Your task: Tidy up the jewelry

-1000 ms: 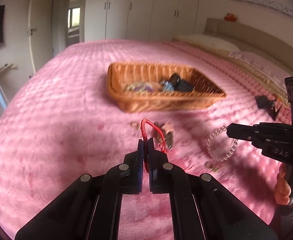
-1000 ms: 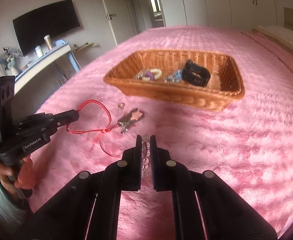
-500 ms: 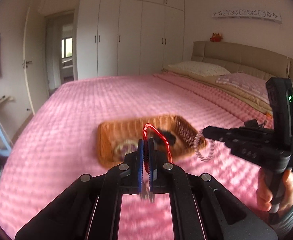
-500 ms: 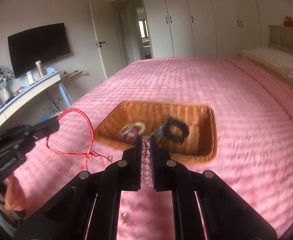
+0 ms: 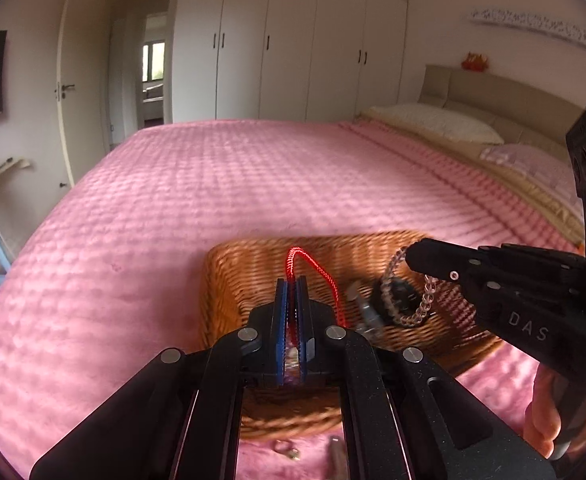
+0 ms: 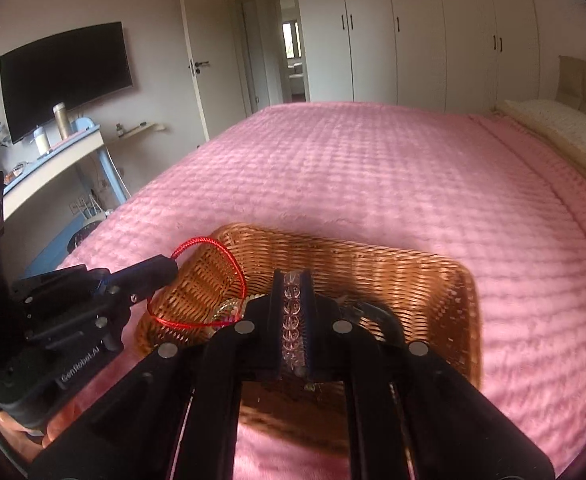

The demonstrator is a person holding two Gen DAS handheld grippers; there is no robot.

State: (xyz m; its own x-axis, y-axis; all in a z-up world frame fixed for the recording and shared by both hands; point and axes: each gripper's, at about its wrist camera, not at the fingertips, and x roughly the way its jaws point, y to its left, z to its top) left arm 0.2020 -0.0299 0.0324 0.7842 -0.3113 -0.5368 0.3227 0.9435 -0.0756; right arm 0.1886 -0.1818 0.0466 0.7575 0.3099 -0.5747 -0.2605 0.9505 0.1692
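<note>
My left gripper [image 5: 291, 280] is shut on a red cord bracelet [image 5: 313, 266] and holds it over the left part of a wicker basket [image 5: 229, 280]. My right gripper [image 6: 293, 276] is shut on a clear bead bracelet [image 6: 292, 320] over the same basket [image 6: 433, 280]. In the left wrist view the bead bracelet [image 5: 417, 312] hangs from the right gripper [image 5: 413, 254] above a black band [image 5: 403, 294] and a metal piece in the basket. In the right wrist view the red cord [image 6: 197, 280] loops from the left gripper [image 6: 169, 270].
The basket sits on a pink bedspread [image 5: 253, 184]. Small metal jewelry bits [image 5: 287, 449] lie on the bed in front of the basket. Pillows [image 5: 433, 122] and headboard are at the far right. A desk [image 6: 53, 160] and TV stand at the left.
Both grippers have risen from the bedspread with their bracelets and moved forward over the basket. The basket now lies right under the fingertips.
</note>
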